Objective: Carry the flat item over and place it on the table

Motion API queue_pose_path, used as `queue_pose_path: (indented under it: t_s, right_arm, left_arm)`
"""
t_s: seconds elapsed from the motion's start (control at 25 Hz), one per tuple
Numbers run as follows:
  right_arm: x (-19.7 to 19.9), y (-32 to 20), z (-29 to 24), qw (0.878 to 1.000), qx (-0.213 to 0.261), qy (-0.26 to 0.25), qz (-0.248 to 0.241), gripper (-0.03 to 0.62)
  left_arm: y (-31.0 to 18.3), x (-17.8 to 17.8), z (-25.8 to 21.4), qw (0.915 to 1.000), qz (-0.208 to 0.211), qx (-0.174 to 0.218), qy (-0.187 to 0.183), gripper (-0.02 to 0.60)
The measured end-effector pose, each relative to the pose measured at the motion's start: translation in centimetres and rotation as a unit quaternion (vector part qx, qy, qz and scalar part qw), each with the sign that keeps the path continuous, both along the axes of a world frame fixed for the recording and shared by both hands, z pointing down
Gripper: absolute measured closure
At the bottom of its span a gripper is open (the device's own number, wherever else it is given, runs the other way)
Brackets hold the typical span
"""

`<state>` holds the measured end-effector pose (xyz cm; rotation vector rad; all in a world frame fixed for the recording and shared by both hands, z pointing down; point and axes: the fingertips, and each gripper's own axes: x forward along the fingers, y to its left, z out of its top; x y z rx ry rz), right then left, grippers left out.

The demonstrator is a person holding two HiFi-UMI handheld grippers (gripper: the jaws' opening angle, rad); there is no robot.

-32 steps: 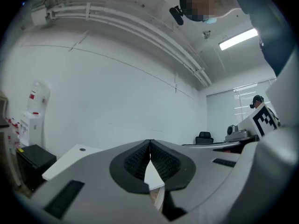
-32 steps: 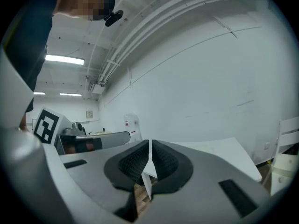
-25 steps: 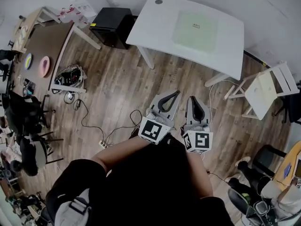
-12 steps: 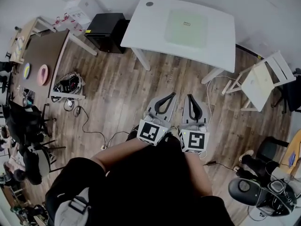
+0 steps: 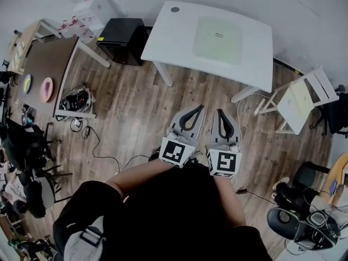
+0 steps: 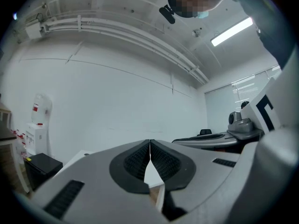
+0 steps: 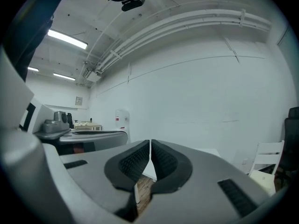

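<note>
A pale green flat mat [image 5: 218,38] lies on the white table [image 5: 173,42] ahead of me. My left gripper [image 5: 199,108] and right gripper [image 5: 221,113] hang side by side over the wooden floor, short of the table, both shut with nothing between the tips. In the left gripper view the left gripper [image 6: 150,143] points at a white wall, with the table's edge just below the tips. The right gripper [image 7: 150,144] faces the same wall in its own view.
A black cabinet [image 5: 120,32] stands left of the table and a white folding chair [image 5: 300,99] to its right. A brown table [image 5: 43,64] with plates is at far left, cables [image 5: 103,156] trail on the floor, and an office chair [image 5: 293,224] sits at lower right.
The view has shifted slightly; the table and chair sit a little differently in frame. Both grippers stay shut and side by side.
</note>
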<state>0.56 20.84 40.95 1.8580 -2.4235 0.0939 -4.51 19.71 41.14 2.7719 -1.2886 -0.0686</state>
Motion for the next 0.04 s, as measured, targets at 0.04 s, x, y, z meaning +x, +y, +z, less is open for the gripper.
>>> queue_pose_path:
  t_s: [0.04]
  right_arm:
    - [-0.12, -0.58, 0.08, 1.000, -0.001, -0.001, 0.001, 0.556]
  left_arm:
    - [-0.58, -0.12, 0.03, 1.0000, 0.000, 0.001, 0.000, 0.566]
